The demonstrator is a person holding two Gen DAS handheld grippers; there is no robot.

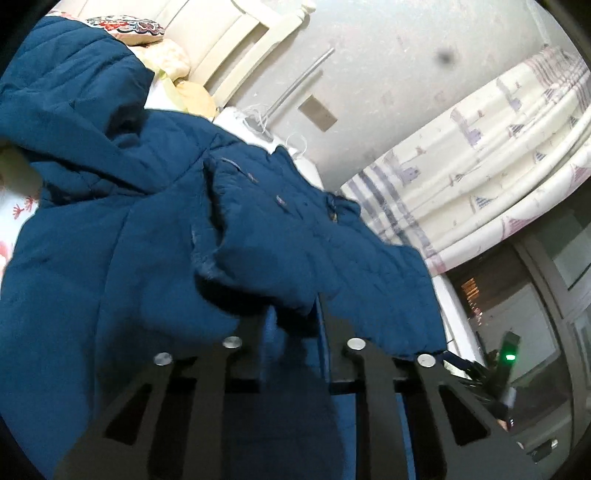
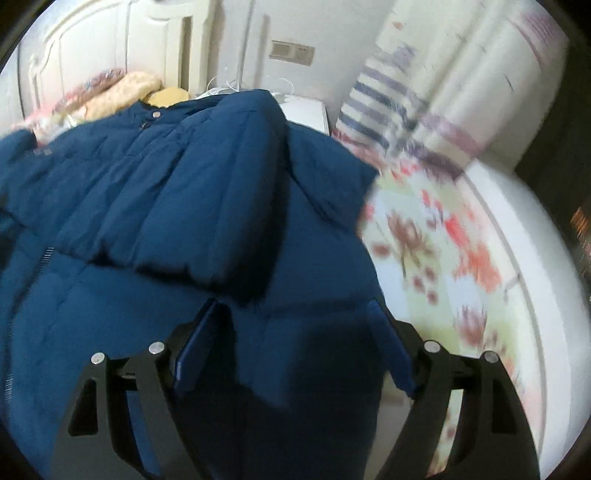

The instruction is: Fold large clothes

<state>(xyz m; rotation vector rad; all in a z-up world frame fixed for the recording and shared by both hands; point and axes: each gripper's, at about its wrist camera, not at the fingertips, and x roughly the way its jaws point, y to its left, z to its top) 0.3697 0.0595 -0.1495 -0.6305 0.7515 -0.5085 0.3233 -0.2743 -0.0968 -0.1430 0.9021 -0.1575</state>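
Left wrist view shows the left gripper [image 1: 293, 314] with its black fingers [image 1: 255, 332] drawn close together, clenched on a fold of the blue padded coat [image 1: 129, 240]; the bunched fabric passes between the tips and hangs down over them. The coat fills the frame from 6 o'clock round through 9 o'clock to 11 o'clock, its hood [image 1: 74, 92] rising toward 10 o'clock and a snap-fastened front edge running out toward 3 o'clock. At 11 o'clock a patterned pillow [image 1: 125, 27] and yellow bedding [image 1: 184, 85] lie against a cream headboard [image 1: 229, 40]. A printed curtain [image 1: 498, 155] hangs at 2 o'clock, a grey wall [image 1: 388, 74] stands at 12 o'clock, and a small green light [image 1: 510, 357] glows at 4 o'clock.

Right wrist view shows the right gripper [image 2: 295, 332] released, its blue-padded fingers [image 2: 199, 343] spread wide apart with nothing pinched between them; they hover over the coat [image 2: 184, 203], and I cannot tell whether the tips touch the cloth. Here the coat spreads from 6 o'clock to 11 o'clock, with a thick folded layer lying across its middle. A flower-printed bedsheet [image 2: 443, 240], blurred, covers the bed from 2 to 4 o'clock. The curtain [image 2: 424, 92] sits at 1 o'clock, a wall switch plate [image 2: 292, 51] at 12 o'clock, and a cream panelled door [image 2: 103, 48] at 11 o'clock.
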